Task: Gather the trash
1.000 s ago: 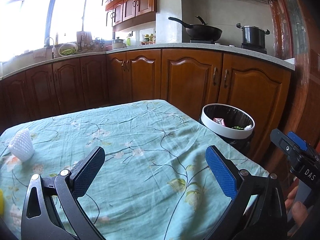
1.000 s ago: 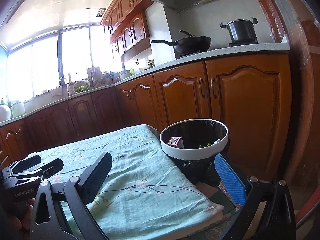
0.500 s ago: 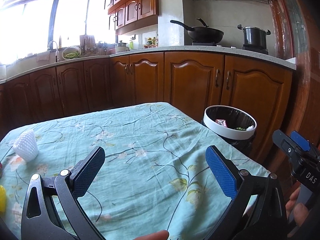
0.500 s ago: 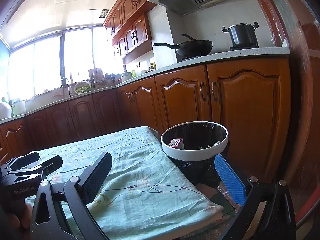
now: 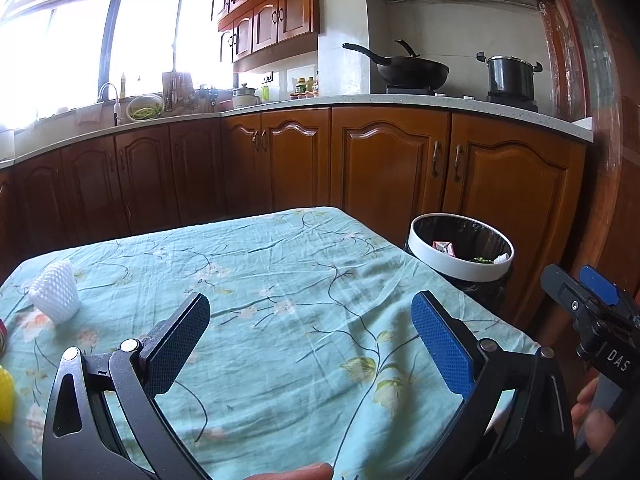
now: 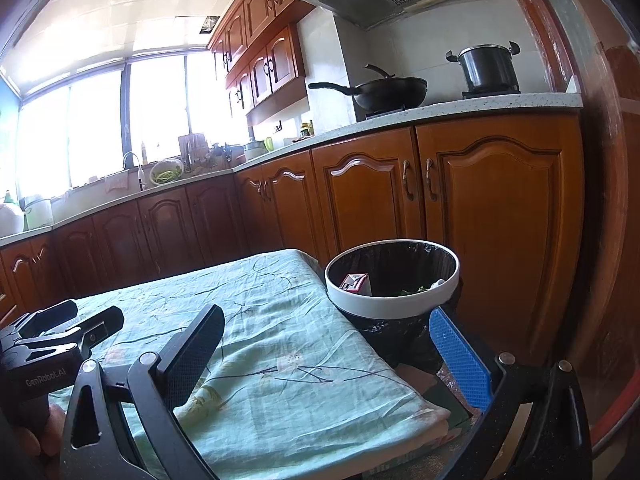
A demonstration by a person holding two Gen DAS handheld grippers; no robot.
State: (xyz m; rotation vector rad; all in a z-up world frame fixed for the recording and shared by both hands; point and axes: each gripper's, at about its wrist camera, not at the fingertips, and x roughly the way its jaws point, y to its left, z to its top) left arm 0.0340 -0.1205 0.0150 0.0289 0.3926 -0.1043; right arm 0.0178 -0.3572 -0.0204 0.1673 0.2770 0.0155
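**Q:** Two grippers up, and what are you carrying?

**A:** Nothing. Your left gripper [image 5: 310,340] hangs over the floral tablecloth [image 5: 288,280] with its pads spread wide and only cloth between them. Your right gripper [image 6: 328,350] is likewise spread and empty, at the table's right edge, just beside the white-rimmed bin [image 6: 392,300].

**Q:** Where does the remaining trash lie?

**A:** Off to your left. A white foam net sleeve [image 5: 54,296] sits on the cloth, ahead and left of the left gripper, wider end down. At the left wrist view's far left edge, a yellow item [image 5: 6,396] and a sliver of something red [image 5: 2,338] are cropped; cannot identify either.

**Q:** Which hand goes?

**A:** Judgement: the left one, being nearer. The bin, already holding a small carton [image 6: 354,282] and some green scraps, lies on the opposite side, so you would carry across the table.
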